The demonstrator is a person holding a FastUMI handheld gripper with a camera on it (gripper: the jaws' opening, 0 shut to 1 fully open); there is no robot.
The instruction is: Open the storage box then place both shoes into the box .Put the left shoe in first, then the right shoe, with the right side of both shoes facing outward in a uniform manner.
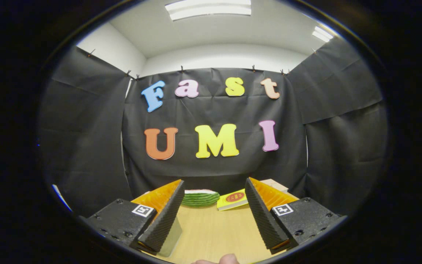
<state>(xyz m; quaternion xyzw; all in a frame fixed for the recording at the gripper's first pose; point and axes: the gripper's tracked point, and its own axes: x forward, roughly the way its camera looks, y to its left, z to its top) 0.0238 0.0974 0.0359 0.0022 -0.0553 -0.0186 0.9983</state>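
My gripper (214,187) is open, its two fingers spread wide above a light wooden table (214,231) with nothing between them. Beyond the fingertips, at the table's far edge, lies a green striped, flat rounded object with a white top (200,198). To its right rests a yellow packet with a red round mark (233,200). Behind the right finger a pale boxy corner (277,185) peeks out; what it belongs to I cannot tell. A fingertip of a person's hand (229,259) shows at the near edge of the table.
Black cloth walls close the booth on three sides just behind the table. A pale flat piece (172,238) stands under the left finger near the table's front. Ceiling lights shine overhead.
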